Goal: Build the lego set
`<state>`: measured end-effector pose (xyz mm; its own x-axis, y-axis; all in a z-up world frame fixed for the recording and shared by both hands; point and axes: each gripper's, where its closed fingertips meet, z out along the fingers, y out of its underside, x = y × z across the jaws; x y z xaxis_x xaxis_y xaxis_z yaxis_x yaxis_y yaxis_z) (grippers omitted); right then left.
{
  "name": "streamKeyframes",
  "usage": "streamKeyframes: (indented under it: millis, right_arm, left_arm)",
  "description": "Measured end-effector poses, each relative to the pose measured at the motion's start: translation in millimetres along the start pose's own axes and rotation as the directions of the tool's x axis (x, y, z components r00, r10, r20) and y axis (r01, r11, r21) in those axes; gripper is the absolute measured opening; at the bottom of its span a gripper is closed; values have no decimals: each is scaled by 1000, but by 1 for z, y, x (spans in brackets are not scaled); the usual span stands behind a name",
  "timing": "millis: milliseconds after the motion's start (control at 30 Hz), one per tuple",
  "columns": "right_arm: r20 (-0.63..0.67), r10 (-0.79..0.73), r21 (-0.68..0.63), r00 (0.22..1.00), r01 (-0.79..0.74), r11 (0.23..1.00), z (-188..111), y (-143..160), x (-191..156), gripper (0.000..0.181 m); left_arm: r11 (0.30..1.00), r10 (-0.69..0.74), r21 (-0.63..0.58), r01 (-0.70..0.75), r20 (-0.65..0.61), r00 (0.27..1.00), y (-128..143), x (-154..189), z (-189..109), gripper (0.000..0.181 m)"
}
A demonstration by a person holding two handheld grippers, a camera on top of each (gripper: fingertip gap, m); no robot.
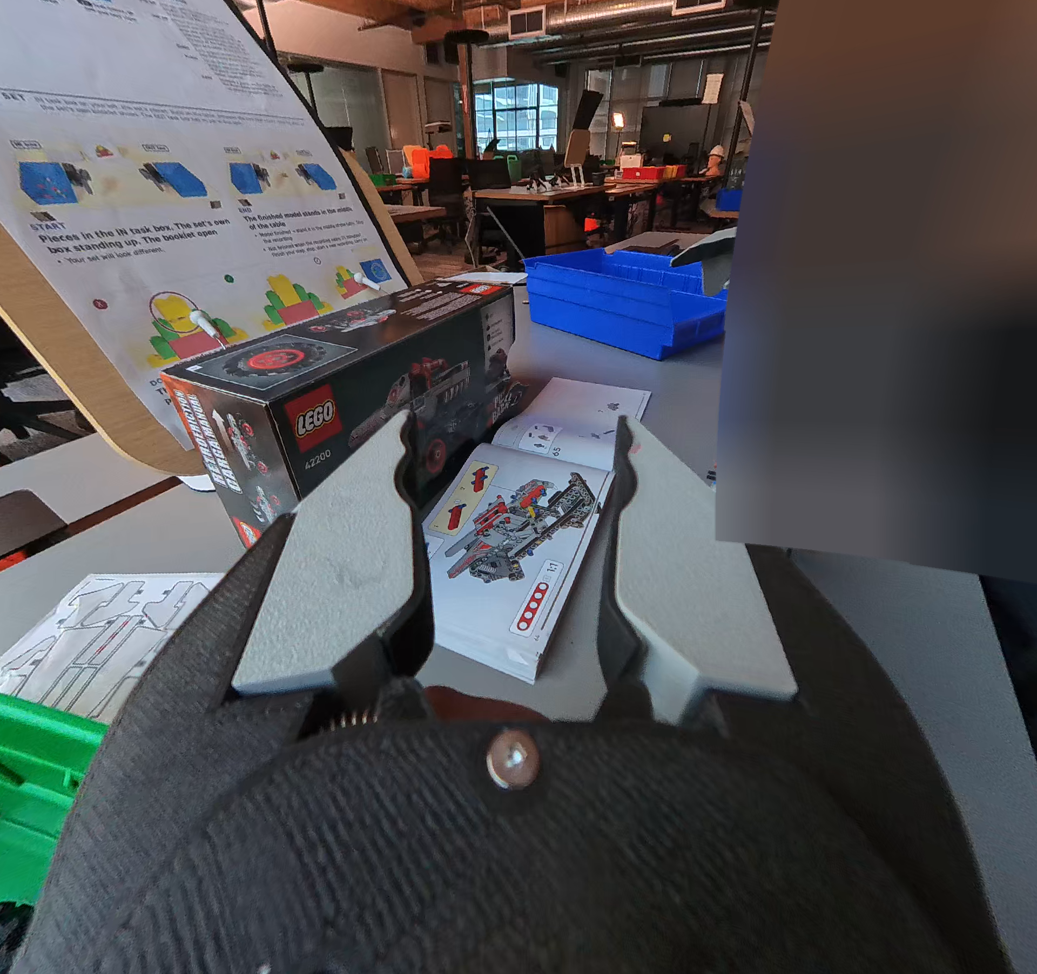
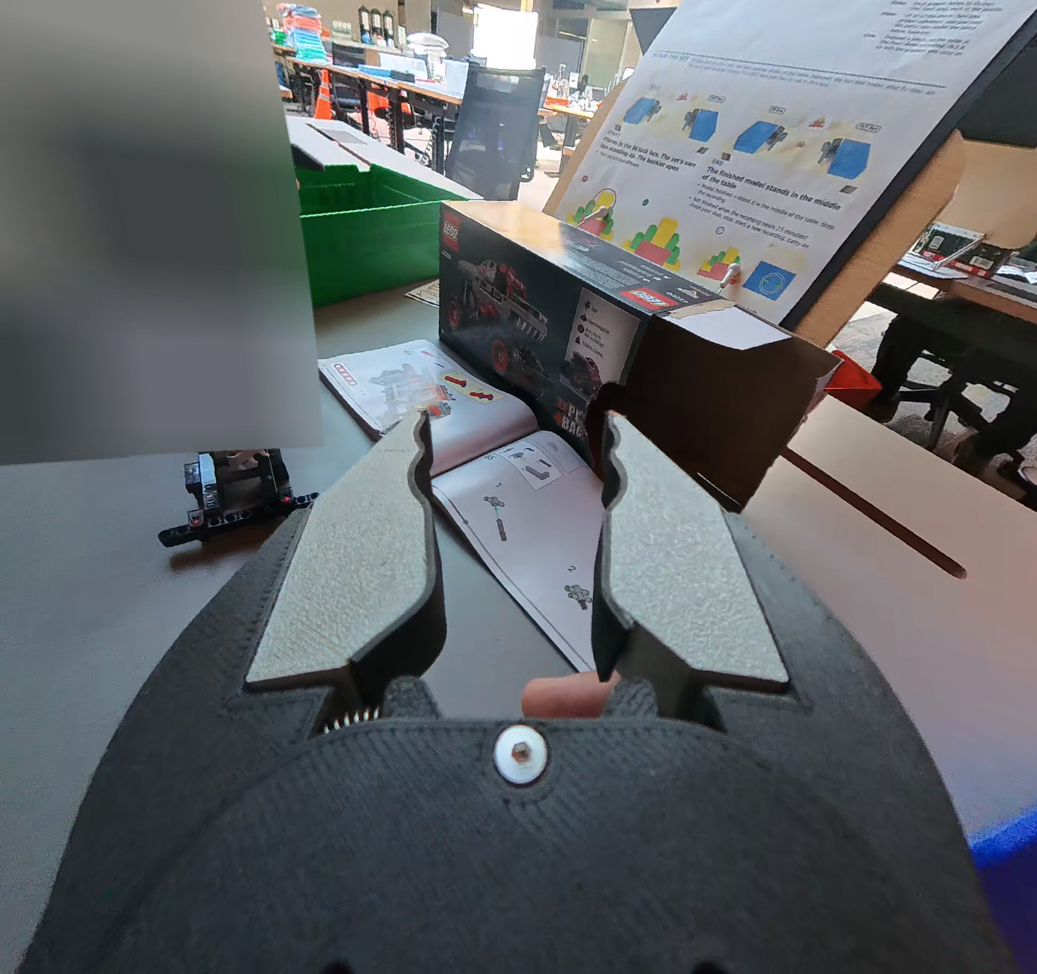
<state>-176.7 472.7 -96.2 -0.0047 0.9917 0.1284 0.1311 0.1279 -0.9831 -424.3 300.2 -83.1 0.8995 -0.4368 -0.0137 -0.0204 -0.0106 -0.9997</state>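
both the left gripper (image 1: pixel 513 431) and right gripper (image 2: pixel 519 425) gape empty above the open instruction booklet (image 1: pixel 522 543), beside the lego box (image 1: pixel 348 403).

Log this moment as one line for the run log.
left gripper open, empty | right gripper open, empty | booklet open beside box | partial model on table, untouched

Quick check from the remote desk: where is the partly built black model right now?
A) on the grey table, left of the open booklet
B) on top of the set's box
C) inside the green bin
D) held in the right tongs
A: in the right wrist view the partly built black model stands on the grey table, left of the open booklet; the right tongs are open and empty.
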Motion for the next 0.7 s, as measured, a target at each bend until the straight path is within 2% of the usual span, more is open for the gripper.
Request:
streamKeyframes:
  millis: [333, 467, 567, 700]
  right_arm:
    - [-10, -6, 38, 1000, 6, 999, -3, -9, -2, 53]
    - [35, 74, 56, 997, -76, 996, -1, -6, -4, 44]
    - [135, 155, -54, 979, -149, 987, 15, 14, -21, 47]
    - [90, 157, -211, 983, -135, 968, 40, 50, -29, 48]
  left_arm:
    - [1000, -10, 22, 10, 19, 1000, -4, -5, -3, 67]
    - [999, -51, 5, 51, 63, 997, 1, -17, -4, 64]
    - [993, -109, -45, 112, 68, 992, 12, -22, -2, 64]
    - [978, -114, -165, 125, 74, 991, 39, -20, 8, 63]
